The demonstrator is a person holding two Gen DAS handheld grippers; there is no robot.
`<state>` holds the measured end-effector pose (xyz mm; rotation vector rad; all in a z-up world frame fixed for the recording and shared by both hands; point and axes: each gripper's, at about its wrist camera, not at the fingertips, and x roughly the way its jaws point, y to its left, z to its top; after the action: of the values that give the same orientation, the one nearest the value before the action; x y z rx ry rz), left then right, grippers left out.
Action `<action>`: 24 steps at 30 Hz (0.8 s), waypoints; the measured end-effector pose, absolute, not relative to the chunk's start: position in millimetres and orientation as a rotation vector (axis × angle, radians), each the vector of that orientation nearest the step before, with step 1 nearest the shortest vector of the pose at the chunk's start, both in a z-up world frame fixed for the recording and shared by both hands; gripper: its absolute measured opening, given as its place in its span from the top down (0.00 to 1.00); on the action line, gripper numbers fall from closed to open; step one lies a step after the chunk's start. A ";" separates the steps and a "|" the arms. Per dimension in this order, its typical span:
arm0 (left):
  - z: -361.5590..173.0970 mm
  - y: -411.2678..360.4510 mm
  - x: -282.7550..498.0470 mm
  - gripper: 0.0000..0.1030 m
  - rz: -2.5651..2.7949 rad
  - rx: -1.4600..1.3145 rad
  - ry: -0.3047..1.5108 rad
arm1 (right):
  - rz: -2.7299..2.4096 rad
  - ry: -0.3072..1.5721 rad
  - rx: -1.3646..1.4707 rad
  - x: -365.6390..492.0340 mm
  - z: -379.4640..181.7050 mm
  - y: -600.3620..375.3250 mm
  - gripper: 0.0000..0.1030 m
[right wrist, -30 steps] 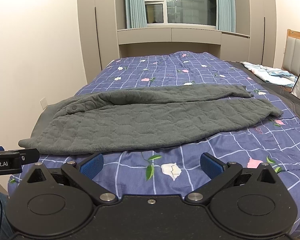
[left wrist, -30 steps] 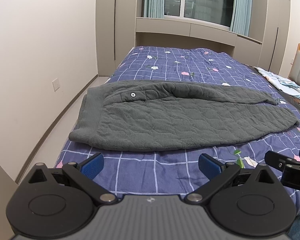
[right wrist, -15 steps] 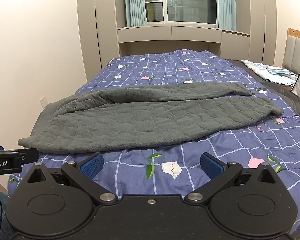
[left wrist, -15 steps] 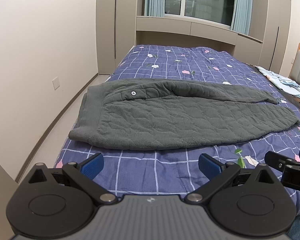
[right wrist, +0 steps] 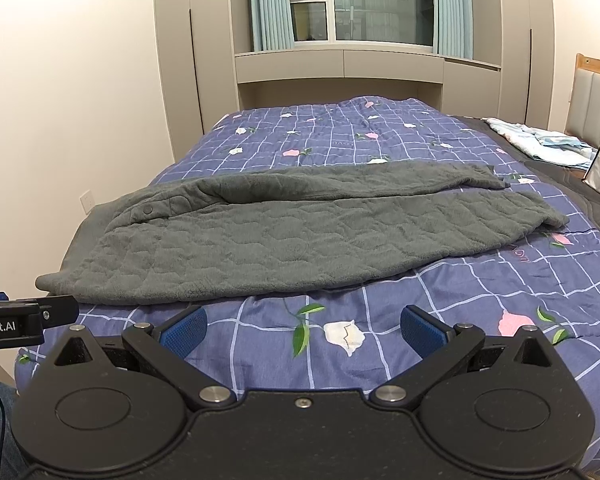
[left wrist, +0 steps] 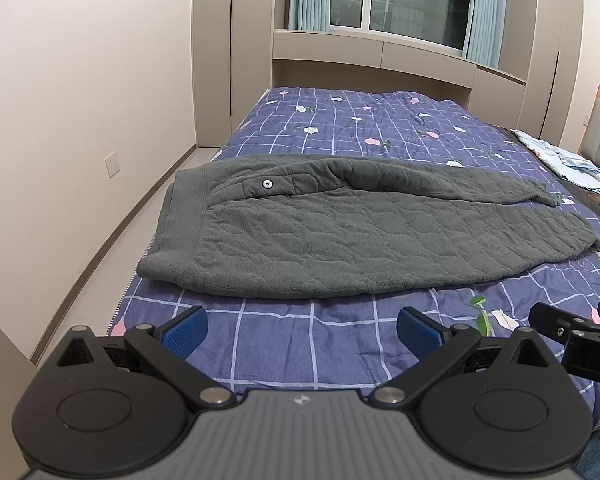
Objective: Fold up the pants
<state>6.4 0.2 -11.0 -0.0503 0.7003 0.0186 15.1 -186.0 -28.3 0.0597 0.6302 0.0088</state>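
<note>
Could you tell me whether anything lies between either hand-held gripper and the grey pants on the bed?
Nothing visible does. Only bare quilt separates the open left hand-held gripper and the open right hand-held gripper from the near edge of the grey pants, which lie flat across the bed.

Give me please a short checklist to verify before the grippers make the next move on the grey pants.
1. Left gripper open and empty: ok.
2. Right gripper open and empty: ok.
3. Grey pants lie flat on the bed, one leg over the other: ok.
4. Waistband fully on the bed: not ok, it reaches the left edge.
5. Leg cuffs aligned with each other: not ok, the far cuff stops shorter.
6. Nothing between the grippers and the near hem: ok.
</note>
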 end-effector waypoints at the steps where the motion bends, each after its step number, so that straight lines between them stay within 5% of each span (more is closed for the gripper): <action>1: -11.2 0.3 6.4 0.00 0.019 -0.050 0.700 | 0.009 0.631 0.060 15.2 -28.3 -186.1 0.00; 24: -8.8 -3.3 19.4 0.01 0.030 -0.005 0.735 | 0.014 0.650 0.060 20.1 -31.5 -186.3 0.00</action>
<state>19.4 -3.3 -8.8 -0.0055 0.7354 0.0296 20.1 -186.3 -31.5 0.0598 0.6504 0.0138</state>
